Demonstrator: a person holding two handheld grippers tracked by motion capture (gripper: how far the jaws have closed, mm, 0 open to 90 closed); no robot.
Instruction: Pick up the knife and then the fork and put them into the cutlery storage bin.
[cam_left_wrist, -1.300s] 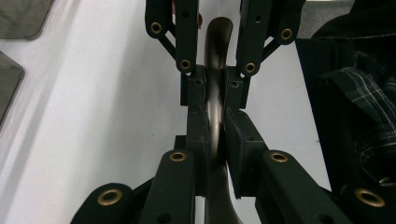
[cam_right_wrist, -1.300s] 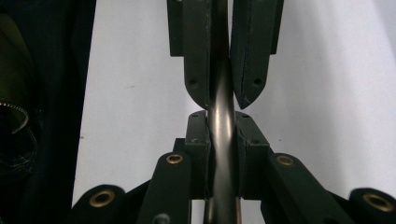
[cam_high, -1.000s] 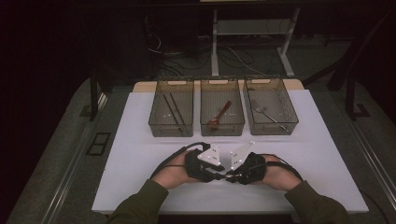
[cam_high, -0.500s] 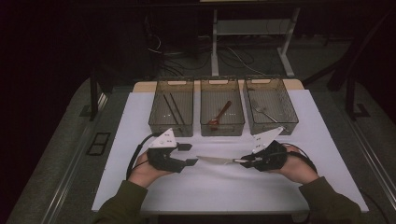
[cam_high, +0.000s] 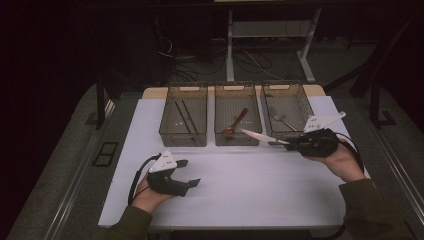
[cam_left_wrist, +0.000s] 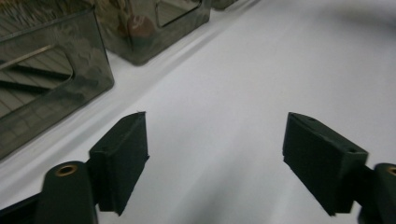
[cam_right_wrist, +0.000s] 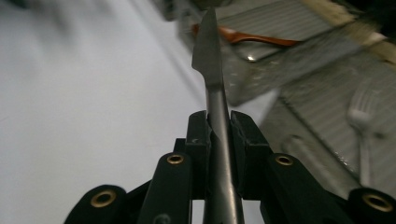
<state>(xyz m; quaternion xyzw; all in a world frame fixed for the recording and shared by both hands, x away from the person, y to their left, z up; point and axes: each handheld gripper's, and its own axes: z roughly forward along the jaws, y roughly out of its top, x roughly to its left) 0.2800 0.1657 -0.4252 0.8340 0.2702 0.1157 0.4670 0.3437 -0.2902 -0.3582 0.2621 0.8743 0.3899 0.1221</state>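
Observation:
My right gripper is shut on a silver knife by its handle; the blade points left, over the front wall of the middle bin. Along its jaws, the right gripper clamps the knife edge-on, blade tip toward the bins. My left gripper rests low at the front left of the white table top, open. Its fingers stand wide apart with nothing between them. The middle bin holds a brown spoon, the right bin a fork, the left bin two dark chopsticks.
Three clear smoked bins stand in a row at the back of the white top. The left bin lies close ahead-left of the left gripper. Grey floor, cables and table legs lie beyond the bins. A dark rail runs along each side.
The two grippers, together at the table's middle a second ago, have separated. The right one carried the knife up and right toward the bins; the left one let go and drew back left, open.

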